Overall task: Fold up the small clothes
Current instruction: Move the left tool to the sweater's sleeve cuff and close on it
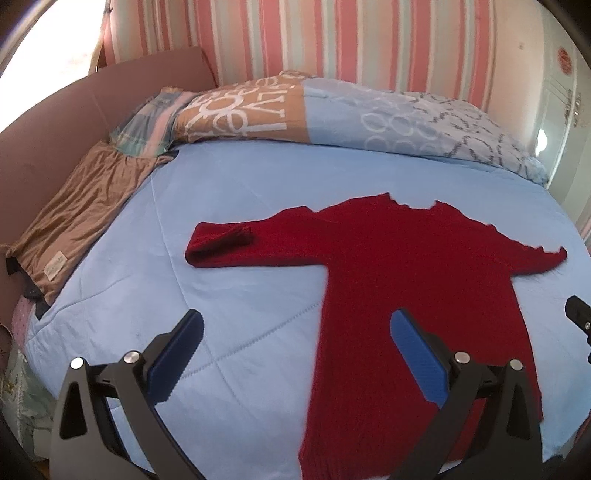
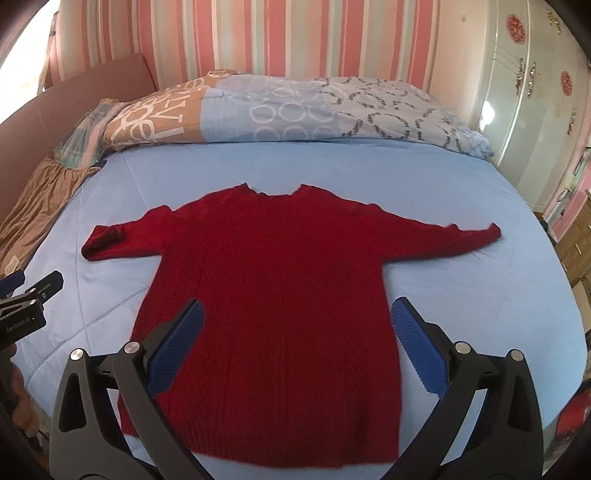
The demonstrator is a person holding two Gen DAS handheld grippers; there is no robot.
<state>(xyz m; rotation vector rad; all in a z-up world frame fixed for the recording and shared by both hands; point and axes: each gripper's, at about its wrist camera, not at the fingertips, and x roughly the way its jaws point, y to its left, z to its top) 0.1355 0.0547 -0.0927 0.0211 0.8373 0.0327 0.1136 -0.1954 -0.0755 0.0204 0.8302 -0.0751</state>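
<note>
A dark red knitted sweater (image 2: 280, 266) lies flat on the light blue bedspread (image 2: 461, 295), neck toward the pillows, both sleeves spread out. Its left sleeve end is folded back on itself. The sweater also shows in the left wrist view (image 1: 417, 280). My left gripper (image 1: 295, 350) is open and empty above the sweater's lower left edge. My right gripper (image 2: 295, 343) is open and empty above the sweater's lower middle. The left gripper's tip shows at the left edge of the right wrist view (image 2: 33, 291); the right gripper's tip shows at the right edge of the left wrist view (image 1: 580, 314).
A folded patterned quilt (image 2: 280, 110) lies across the head of the bed. A brown cloth (image 1: 77, 218) lies at the bed's left edge beside a brown headboard panel (image 1: 55, 118). A white wardrobe (image 2: 532, 92) stands at the right, against the striped wall (image 2: 295, 33).
</note>
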